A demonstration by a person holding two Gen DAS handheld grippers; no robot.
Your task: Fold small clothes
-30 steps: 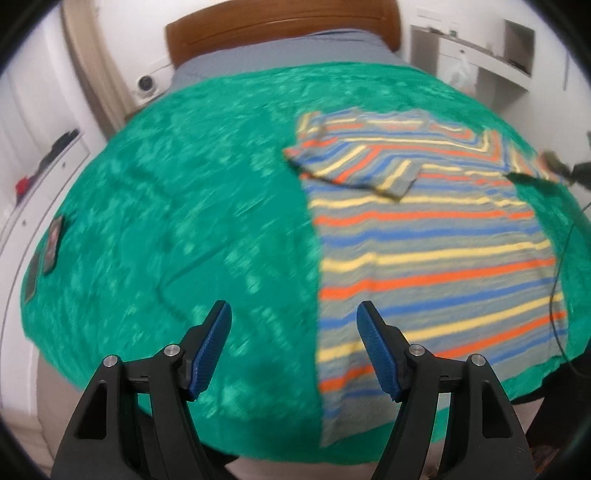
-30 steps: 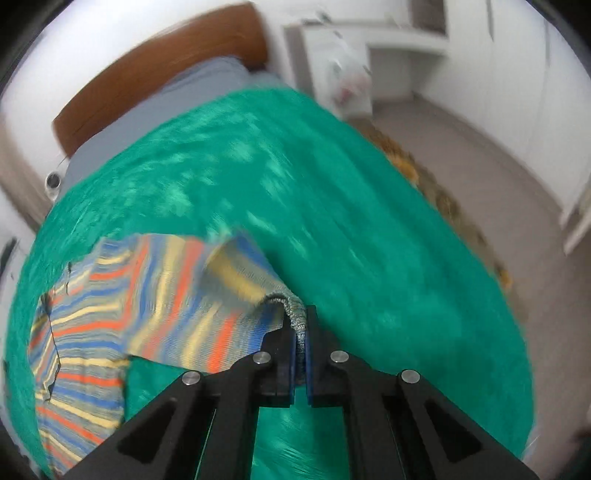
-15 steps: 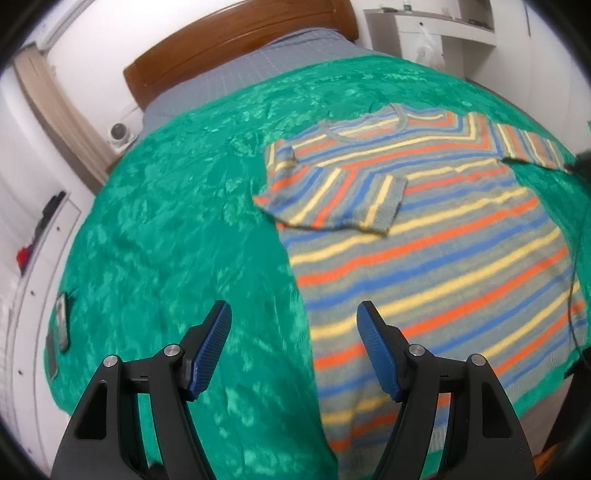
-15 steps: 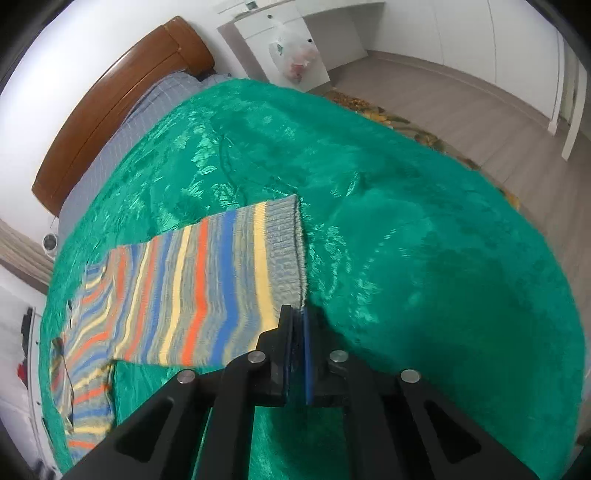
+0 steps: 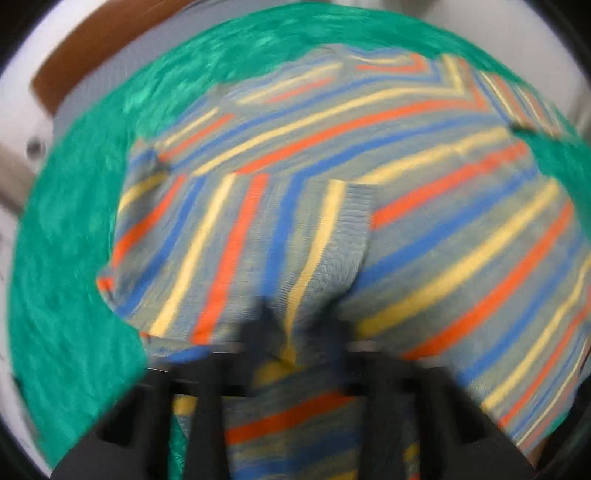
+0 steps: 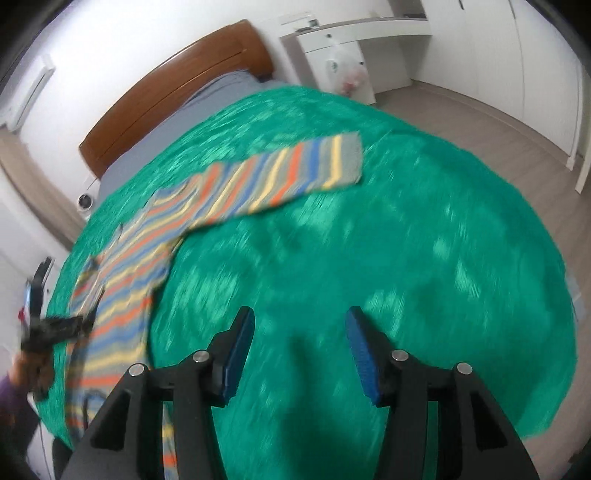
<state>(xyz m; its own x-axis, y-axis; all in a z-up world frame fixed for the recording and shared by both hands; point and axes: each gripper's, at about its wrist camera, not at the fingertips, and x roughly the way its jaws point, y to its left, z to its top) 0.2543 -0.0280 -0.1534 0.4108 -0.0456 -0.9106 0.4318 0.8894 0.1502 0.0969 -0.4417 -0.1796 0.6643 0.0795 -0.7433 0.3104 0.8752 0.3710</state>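
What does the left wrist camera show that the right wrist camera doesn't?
Only the left wrist view shows the folded-in sleeve lying across the sweater's body, and the left tongs shut on its fabric.

Only the right wrist view shows the other sleeve stretched flat on the blanket, the right tongs opening with nothing between them, and a white desk.

Both show the sweater, blanket and headboard.

Striped knit sweater (image 5: 424, 206): grey with orange, yellow and blue stripes. It lies flat, front up, on the green bedspread (image 6: 424, 258), near the foot edge. One sleeve (image 5: 236, 251) is folded across the chest; the other sleeve (image 6: 288, 181) extends straight outward.
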